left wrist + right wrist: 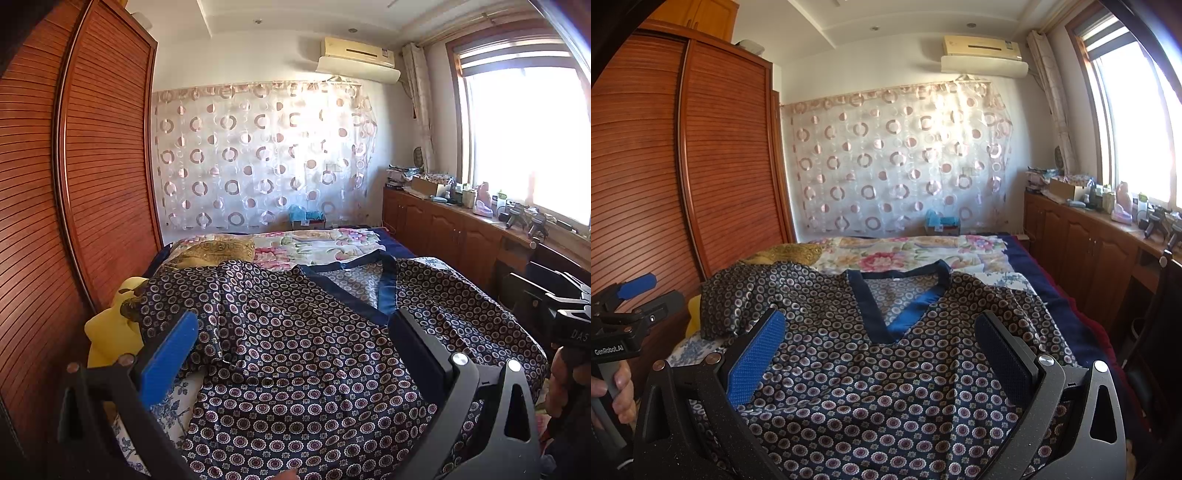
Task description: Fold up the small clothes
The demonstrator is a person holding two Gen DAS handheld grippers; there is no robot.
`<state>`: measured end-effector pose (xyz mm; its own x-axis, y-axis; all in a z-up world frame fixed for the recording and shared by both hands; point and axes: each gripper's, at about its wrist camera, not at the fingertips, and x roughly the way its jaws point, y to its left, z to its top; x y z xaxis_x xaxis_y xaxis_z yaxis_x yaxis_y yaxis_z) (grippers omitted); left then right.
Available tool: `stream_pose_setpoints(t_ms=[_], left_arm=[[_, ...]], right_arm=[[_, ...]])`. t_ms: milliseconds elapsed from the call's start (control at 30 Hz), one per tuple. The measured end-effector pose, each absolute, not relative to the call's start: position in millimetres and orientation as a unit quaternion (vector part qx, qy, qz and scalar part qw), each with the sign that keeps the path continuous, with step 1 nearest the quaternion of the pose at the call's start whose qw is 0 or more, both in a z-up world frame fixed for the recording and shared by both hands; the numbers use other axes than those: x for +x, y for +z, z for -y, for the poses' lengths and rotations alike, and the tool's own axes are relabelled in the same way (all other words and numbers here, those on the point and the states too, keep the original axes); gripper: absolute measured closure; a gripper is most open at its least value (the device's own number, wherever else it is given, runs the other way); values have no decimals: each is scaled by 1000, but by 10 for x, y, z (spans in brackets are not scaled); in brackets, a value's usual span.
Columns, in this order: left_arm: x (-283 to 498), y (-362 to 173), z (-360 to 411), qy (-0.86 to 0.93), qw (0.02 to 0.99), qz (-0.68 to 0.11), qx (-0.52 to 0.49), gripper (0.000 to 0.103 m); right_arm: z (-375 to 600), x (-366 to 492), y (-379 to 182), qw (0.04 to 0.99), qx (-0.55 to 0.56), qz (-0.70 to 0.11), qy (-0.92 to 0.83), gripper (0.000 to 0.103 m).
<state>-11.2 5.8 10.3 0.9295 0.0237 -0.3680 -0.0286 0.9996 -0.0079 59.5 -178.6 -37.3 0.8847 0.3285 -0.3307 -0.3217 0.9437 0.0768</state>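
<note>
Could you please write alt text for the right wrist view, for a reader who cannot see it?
A dark patterned top with a blue V-neck band lies spread, front up, on a bed, framed by the open right gripper, which holds nothing. One sleeve lies bunched toward a wooden wardrobe; the left gripper, held by a hand, shows at the left edge.

- The patterned shirt runs off the bottom edge below both pairs of jaws, hem unseen.
- Its sleeve, beyond the left-hand jaw, partly hides a yellow cushion.
- The windowsill clutter, far right of the jaws, is too small to identify.
</note>
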Motion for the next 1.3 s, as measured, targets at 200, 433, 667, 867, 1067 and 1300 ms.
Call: stream_pose_setpoints(t_ms=[200, 433, 667, 867, 1067, 1300], left_arm=[[-111, 104, -61, 13, 982, -187, -6, 0], [-113, 101, -56, 13, 982, -187, -6, 0], [-118, 110, -58, 12, 983, -186, -7, 0], [-109, 128, -51, 13, 982, -187, -7, 0], [-35, 37, -125, 20, 980, -200, -7, 0], [76, -169, -368, 38, 974, -222, -19, 0]], right_arm=[[1745, 589, -347, 971, 9, -171, 168, 0], [1753, 587, -349, 971, 10, -171, 168, 0], [1746, 589, -342, 971, 10, -171, 167, 0], [1718, 597, -335, 970, 11, -173, 168, 0], [1718, 673, -442, 966, 9, -186, 180, 0], [1659, 842, -674, 956, 5, -221, 194, 0]])
